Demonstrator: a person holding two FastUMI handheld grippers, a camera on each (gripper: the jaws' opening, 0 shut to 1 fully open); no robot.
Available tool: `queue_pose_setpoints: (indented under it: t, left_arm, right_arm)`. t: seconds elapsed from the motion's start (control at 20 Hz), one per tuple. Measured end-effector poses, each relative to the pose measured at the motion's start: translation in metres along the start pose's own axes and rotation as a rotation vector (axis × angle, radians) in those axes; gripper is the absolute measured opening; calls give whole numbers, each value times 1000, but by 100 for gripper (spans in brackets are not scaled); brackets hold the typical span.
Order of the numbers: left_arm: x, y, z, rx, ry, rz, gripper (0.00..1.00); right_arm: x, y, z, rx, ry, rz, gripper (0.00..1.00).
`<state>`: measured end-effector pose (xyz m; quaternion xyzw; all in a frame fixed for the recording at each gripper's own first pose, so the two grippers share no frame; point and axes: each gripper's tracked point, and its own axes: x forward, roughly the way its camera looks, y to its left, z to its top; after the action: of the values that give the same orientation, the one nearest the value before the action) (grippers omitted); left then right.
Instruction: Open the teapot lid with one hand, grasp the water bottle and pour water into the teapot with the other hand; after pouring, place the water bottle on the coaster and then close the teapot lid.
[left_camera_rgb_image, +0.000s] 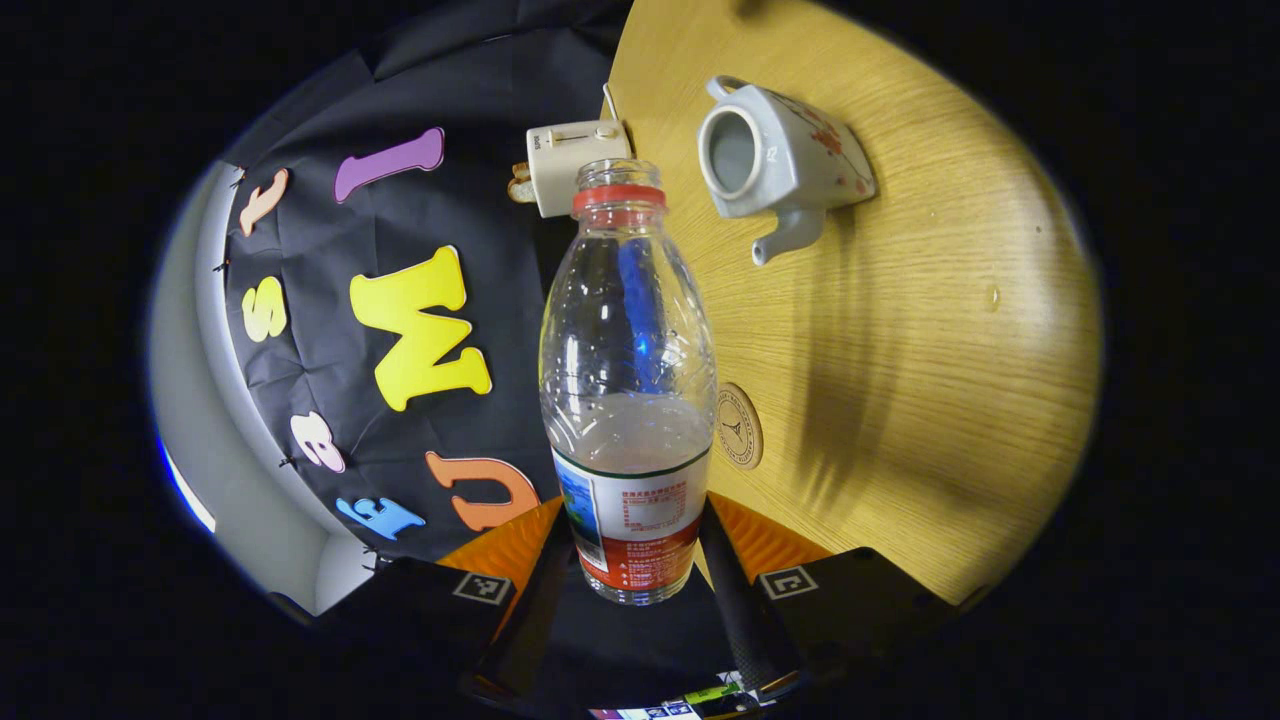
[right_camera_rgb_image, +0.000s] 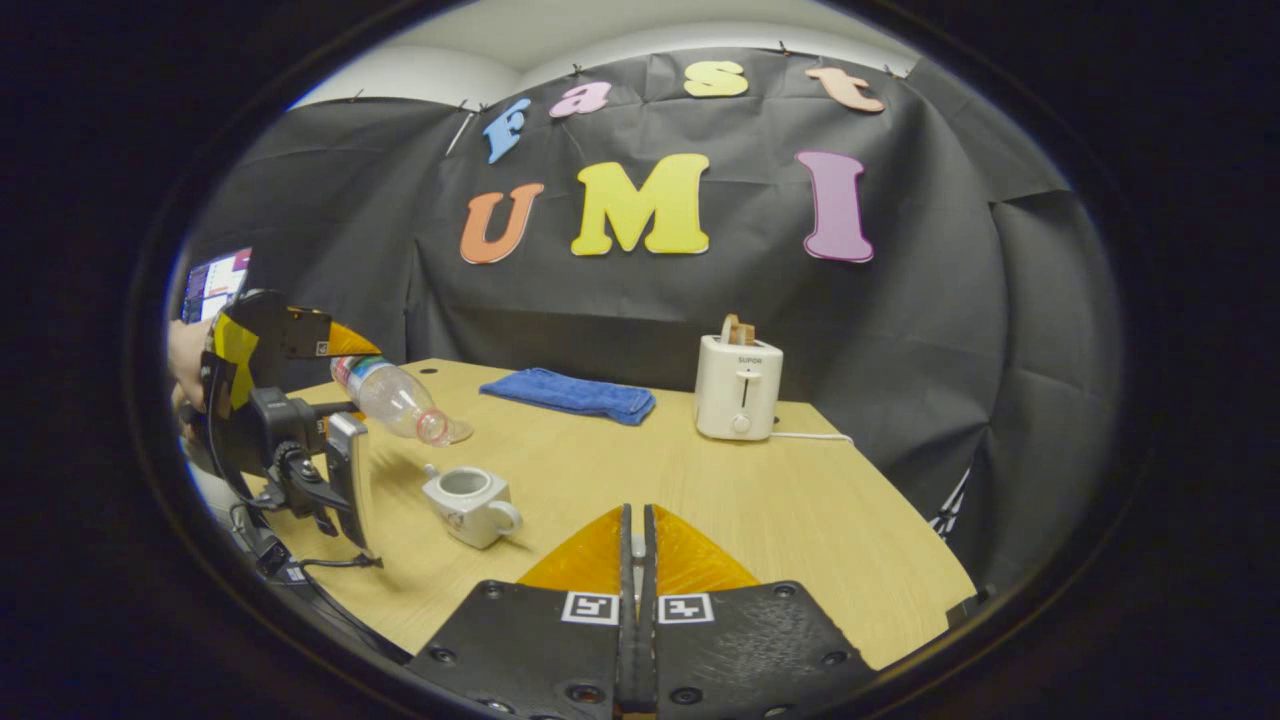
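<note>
The left claw (left_camera_rgb_image: 635, 560) is clamped low on the thin, half-full water bottle (left_camera_rgb_image: 628, 400), which dents easily, while the right claw (right_camera_rgb_image: 636, 540) is together.

Clear glossy plastic bottle (left_camera_rgb_image: 627, 380) with paper label; glazed white ceramic teapot (left_camera_rgb_image: 775, 160); matt wood-grain table (left_camera_rgb_image: 930, 330); soft blue cloth (right_camera_rgb_image: 570, 393); smooth white plastic toaster (right_camera_rgb_image: 738, 400) at the table's far edge.

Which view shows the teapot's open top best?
The left gripper view: the teapot sits lidless on the table, its round opening facing the camera beyond the water bottle. The right gripper view shows the teapot small and from the side, its opening a shallow oval.
</note>
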<state>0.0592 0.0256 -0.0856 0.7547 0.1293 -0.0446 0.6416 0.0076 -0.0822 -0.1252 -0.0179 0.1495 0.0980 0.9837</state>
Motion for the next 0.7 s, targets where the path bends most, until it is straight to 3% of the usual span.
queue_pose_setpoints:
  t: [0.7]
  left_arm:
    - [2,12,9,171,-4,35,75]
  right_arm:
    - [-1,-3,-7,9,6,1,0]
